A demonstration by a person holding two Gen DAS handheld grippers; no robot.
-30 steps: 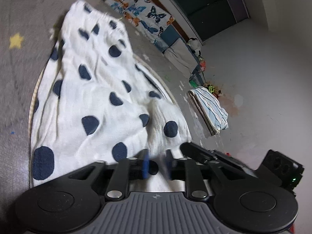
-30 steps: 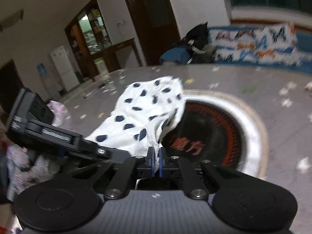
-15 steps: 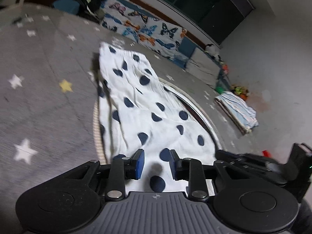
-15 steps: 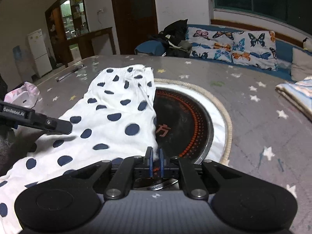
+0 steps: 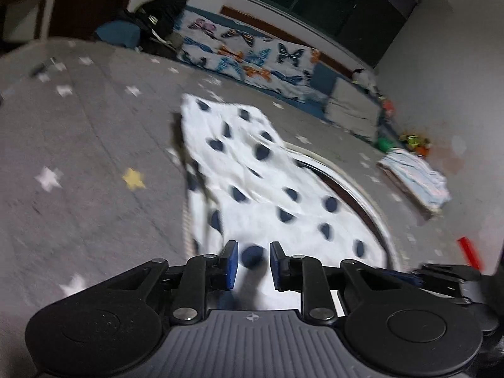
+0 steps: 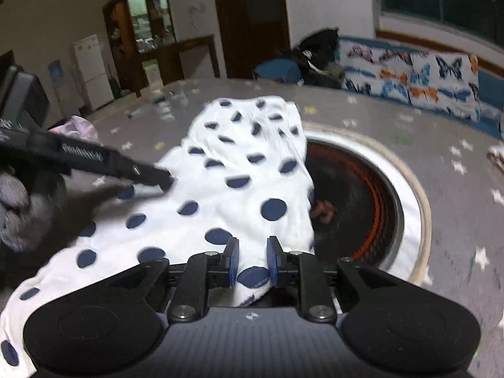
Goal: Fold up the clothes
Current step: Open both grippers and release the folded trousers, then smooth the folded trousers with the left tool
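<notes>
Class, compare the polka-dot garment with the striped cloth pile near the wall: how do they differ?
The polka-dot garment is white with dark blue dots; the striped pile is pale with thin stripes. The garment lies spread and wrinkled, partly over the round inset; the pile is folded and stacked, well aside. Both rest on the grey star-patterned surface.

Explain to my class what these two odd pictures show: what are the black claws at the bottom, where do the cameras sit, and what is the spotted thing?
Each picture comes from a camera mounted on a hand-held claw, looking forward along its two fingers. One shows the left gripper, the other the right gripper; a person holds both. On the grey star-patterned cover lies a white garment with navy dots, partly covering a round heater plate. The left jaws are closing and the right are opening, with cloth between both pairs. Neither clearly pinches it. A folded striped cloth lies aside.
</notes>
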